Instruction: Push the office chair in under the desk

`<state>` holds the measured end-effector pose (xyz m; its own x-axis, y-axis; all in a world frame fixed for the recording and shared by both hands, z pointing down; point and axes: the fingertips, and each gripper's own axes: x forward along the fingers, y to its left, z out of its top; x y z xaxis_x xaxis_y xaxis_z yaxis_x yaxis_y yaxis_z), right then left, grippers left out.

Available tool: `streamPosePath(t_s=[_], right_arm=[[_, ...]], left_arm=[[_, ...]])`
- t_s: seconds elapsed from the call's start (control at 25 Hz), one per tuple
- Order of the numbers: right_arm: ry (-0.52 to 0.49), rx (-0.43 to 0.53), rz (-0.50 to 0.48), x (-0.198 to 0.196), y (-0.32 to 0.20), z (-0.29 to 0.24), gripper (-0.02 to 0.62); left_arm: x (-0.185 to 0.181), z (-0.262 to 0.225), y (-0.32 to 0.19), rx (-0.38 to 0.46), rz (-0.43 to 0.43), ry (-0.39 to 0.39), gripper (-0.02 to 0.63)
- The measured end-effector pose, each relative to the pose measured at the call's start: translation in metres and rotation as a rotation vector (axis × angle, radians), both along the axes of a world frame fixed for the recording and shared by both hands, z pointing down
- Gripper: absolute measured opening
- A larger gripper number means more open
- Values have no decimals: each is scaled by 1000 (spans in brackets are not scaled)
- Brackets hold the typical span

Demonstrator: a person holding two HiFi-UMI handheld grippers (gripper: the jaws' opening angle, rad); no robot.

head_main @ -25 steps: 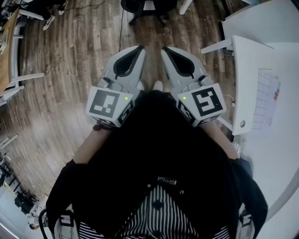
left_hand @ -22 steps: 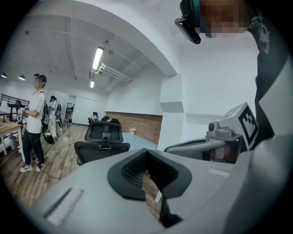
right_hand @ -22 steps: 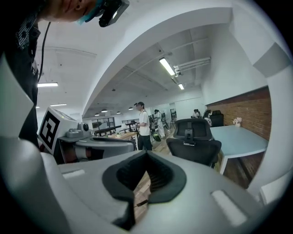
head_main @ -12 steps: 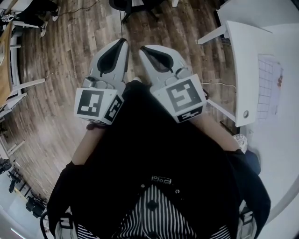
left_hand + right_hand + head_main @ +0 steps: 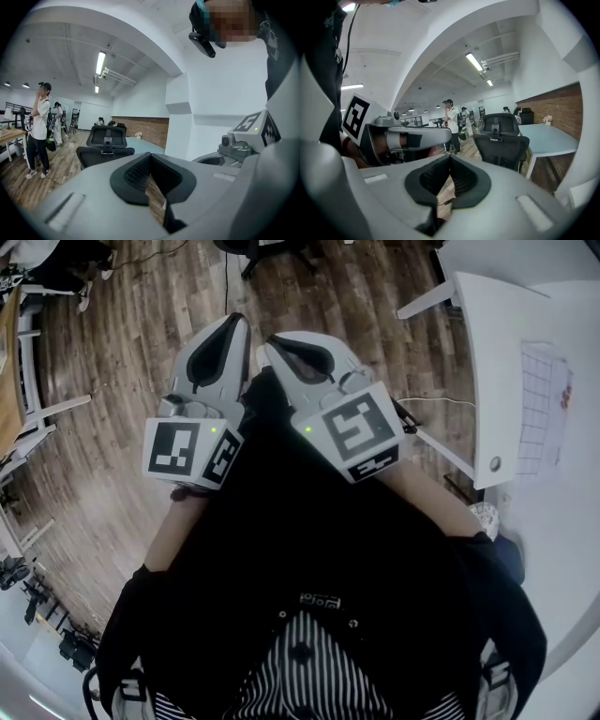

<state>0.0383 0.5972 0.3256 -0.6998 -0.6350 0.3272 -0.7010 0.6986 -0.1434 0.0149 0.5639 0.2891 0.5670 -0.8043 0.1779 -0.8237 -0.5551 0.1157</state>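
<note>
The black office chair (image 5: 104, 146) stands some way ahead on the wood floor, its back facing me; in the right gripper view the chair (image 5: 501, 141) is beside a pale desk (image 5: 549, 137). In the head view only the chair's base (image 5: 272, 251) shows at the top edge. My left gripper (image 5: 235, 321) and right gripper (image 5: 268, 342) are side by side in front of my body, both shut and empty, well short of the chair. The left gripper's jaws (image 5: 150, 156) and the right gripper's jaws (image 5: 450, 157) are closed together.
A white desk (image 5: 502, 371) with a gridded sheet of paper (image 5: 544, 404) stands at my right. White table legs (image 5: 42, 413) are at the left. People stand farther off in the room (image 5: 40, 126) (image 5: 451, 123). A cable (image 5: 427, 409) trails on the floor.
Both grippers have shifted up and left in the head view and drawn closer together; the chair base has slid toward the top edge. The jaws stay shut.
</note>
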Motion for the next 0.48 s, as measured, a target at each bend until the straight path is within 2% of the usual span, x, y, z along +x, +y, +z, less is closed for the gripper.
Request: streamPosePath(t_s=[0.48], right_arm=[[4,3,-9,-12,-54,3,2]], left_arm=[[-13,4,-62,0,1,-16,-2]])
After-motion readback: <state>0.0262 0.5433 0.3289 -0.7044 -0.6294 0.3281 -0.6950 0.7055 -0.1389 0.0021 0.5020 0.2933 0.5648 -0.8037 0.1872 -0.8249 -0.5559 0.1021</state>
